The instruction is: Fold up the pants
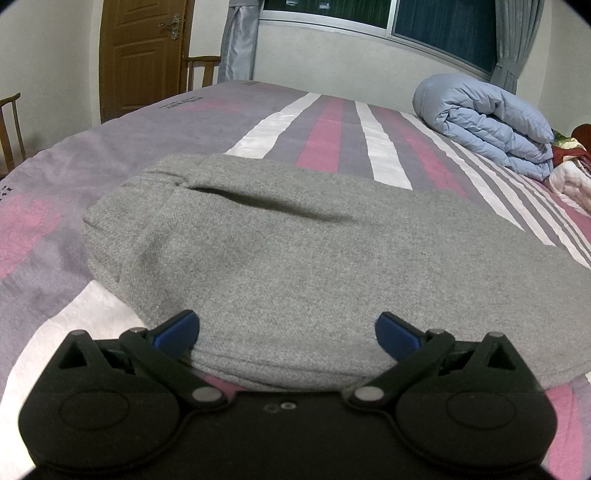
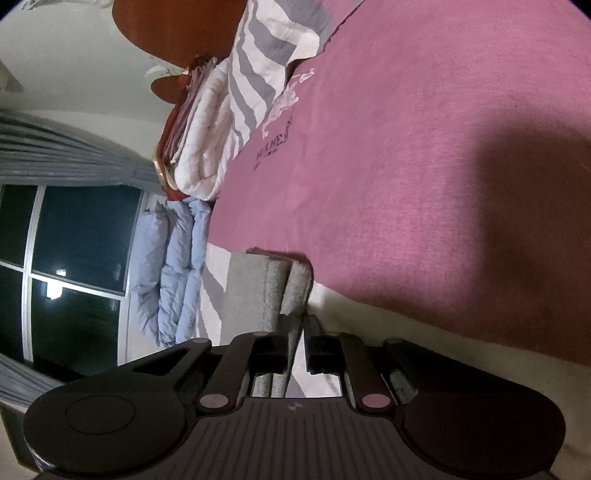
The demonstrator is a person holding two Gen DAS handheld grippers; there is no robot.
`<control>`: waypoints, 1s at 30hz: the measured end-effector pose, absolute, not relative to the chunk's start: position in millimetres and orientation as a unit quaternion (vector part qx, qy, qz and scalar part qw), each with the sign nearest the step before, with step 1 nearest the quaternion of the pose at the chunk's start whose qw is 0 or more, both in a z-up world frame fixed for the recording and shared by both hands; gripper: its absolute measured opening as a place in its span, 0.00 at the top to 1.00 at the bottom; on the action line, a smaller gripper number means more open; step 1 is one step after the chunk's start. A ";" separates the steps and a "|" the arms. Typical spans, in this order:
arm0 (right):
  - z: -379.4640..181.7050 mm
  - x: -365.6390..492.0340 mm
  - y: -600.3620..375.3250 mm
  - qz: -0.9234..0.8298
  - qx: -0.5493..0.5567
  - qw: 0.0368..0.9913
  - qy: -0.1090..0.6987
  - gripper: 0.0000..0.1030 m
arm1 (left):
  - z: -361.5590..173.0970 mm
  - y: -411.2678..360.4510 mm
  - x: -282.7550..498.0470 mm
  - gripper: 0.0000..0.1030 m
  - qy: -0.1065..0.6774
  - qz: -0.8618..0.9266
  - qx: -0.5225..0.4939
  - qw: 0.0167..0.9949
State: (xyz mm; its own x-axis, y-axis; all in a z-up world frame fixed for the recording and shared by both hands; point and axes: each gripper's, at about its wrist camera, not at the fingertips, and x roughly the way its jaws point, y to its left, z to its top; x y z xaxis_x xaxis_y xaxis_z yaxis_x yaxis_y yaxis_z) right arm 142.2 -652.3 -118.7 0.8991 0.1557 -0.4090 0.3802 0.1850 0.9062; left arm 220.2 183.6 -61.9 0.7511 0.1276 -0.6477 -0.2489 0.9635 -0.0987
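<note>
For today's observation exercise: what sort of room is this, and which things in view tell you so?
Most likely a bedroom: a wide bed with a striped sheet, a rolled blue duvet lying on it, and a curtained window behind. Grey pants lie on the bed.

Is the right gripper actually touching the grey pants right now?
Touching. In the right wrist view the right gripper has its jaws nearly closed, with layered edges of the grey pants pinched between them and no visible gap.
</note>
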 end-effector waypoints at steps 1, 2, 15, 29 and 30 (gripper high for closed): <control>-118.3 142.7 -652.4 -0.078 0.633 0.740 0.213 0.90 | -62.0 183.4 220.3 0.06 0.338 0.101 -0.090 0.931; -117.7 143.6 -652.0 -0.079 0.632 0.740 0.215 0.90 | -62.0 183.9 220.1 0.06 0.338 0.101 -0.090 0.931; -112.9 172.5 -647.4 -0.064 0.609 0.753 0.241 0.82 | -62.4 184.1 220.0 0.06 0.338 0.101 -0.091 0.931; -107.5 162.7 -647.4 -0.087 0.534 0.809 0.229 0.89 | -63.3 186.1 220.3 0.06 0.338 0.097 -0.094 0.932; -104.3 153.2 -649.7 -0.117 0.543 0.805 0.209 0.89 | -63.4 187.0 219.7 0.06 0.337 0.096 -0.096 0.932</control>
